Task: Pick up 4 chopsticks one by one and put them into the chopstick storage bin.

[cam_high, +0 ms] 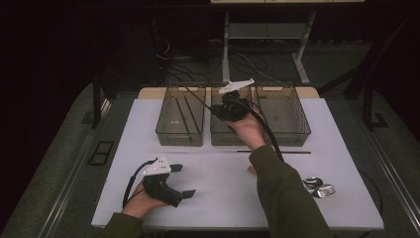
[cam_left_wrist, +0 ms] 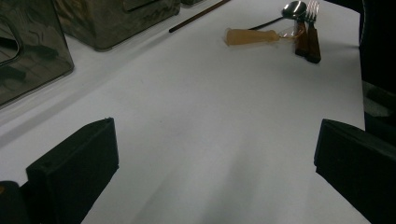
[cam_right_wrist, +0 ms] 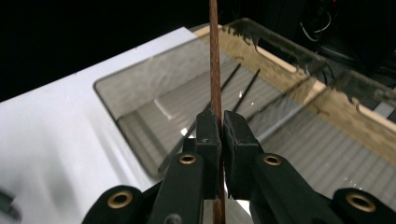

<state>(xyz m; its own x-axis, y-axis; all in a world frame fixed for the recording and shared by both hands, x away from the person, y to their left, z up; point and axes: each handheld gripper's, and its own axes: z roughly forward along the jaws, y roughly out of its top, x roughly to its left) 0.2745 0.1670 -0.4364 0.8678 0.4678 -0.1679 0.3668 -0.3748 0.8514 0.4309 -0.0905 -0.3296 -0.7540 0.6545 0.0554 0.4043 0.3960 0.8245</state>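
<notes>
Three bins [cam_high: 181,141] are seen below the right gripper [cam_right_wrist: 221,135]; a chopstick [cam_right_wrist: 215,70] is clamped, pointing straight ahead.

- Brown chopstick [cam_right_wrist: 214,70], thin and straight, stands pinched between the right gripper [cam_right_wrist: 220,122] pads, its shaft running up past them.
- It hangs above the left smoky see-through bin [cam_right_wrist: 140,93], where two dark chopsticks [cam_right_wrist: 243,86] already lie side by side on the ribbed floor.
</notes>
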